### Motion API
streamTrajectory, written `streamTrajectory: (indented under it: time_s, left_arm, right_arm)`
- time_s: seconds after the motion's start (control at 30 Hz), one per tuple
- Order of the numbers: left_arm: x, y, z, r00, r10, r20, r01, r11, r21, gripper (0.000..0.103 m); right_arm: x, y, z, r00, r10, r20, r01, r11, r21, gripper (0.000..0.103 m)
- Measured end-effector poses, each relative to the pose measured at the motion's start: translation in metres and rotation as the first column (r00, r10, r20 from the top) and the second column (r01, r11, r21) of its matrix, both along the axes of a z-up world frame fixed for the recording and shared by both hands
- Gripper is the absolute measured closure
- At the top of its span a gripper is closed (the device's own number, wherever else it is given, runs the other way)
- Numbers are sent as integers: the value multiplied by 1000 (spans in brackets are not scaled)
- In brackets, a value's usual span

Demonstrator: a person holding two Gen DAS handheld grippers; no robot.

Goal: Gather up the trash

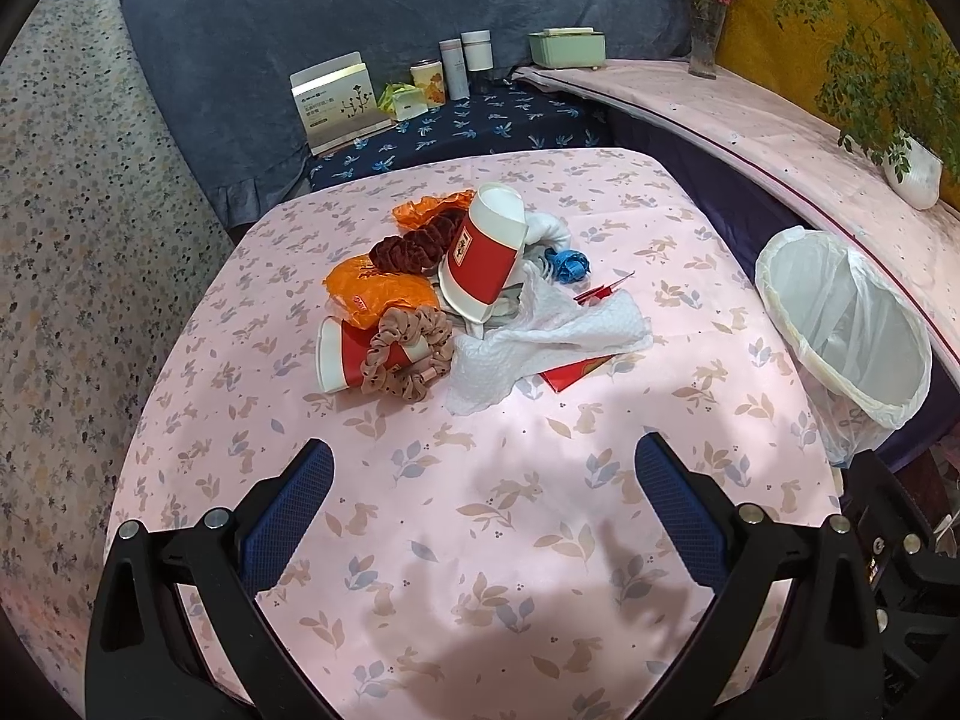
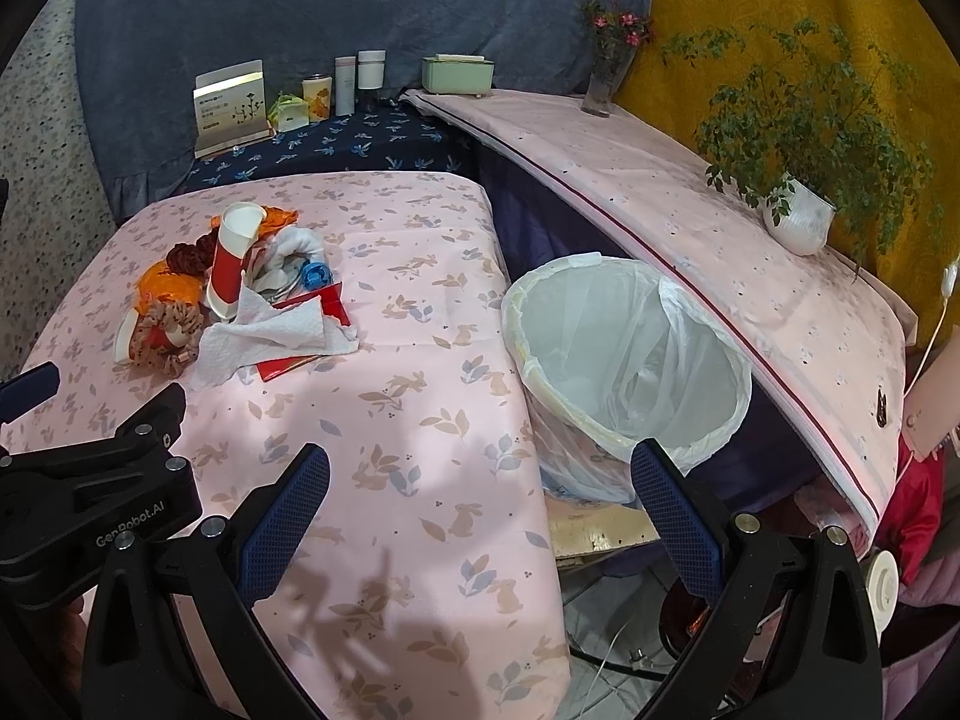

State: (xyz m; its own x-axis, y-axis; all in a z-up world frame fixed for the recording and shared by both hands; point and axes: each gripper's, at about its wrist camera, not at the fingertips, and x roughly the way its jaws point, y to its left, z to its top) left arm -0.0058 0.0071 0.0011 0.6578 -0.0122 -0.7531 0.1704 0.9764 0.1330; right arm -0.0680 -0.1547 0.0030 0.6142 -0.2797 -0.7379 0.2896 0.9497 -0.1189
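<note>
A trash pile lies on the pink rabbit-print table (image 1: 480, 510): a tilted red-and-white paper cup (image 1: 486, 252), a second cup on its side (image 1: 342, 357), orange plastic wrappers (image 1: 372, 291), a white paper towel (image 1: 540, 336), red paper (image 1: 573, 372), a blue crumpled bit (image 1: 570, 265), a tan scrunchie (image 1: 408, 360) and a dark red scrunchie (image 1: 414, 249). The pile also shows in the right wrist view (image 2: 240, 300). A white-lined bin (image 2: 624, 360) stands right of the table, also in the left wrist view (image 1: 852, 324). My left gripper (image 1: 483, 480) and right gripper (image 2: 480, 480) are open and empty, short of the pile.
A dark blue cloth shelf behind the table holds a card box (image 1: 336, 99), tins and bottles (image 1: 462, 63). A long pink-covered ledge (image 2: 720, 228) on the right carries a green box (image 2: 459, 73), a flower vase (image 2: 603, 84) and a potted plant (image 2: 798, 216).
</note>
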Motion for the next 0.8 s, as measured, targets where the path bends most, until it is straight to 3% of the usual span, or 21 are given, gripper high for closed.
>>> streamTrajectory:
  time_s: [0.4,0.8]
  left_arm:
    - [-2,10,1,1000,-4,0,4,1000,-7,7]
    - [-2,-8,1,1000,-13,-9,13,1000,-7,7]
  right_arm:
    - [-1,-2,1,1000,1,2,-1,1000,-2,7]
    - [-2,0,5,1000,1,2,-1,1000,-3,7]
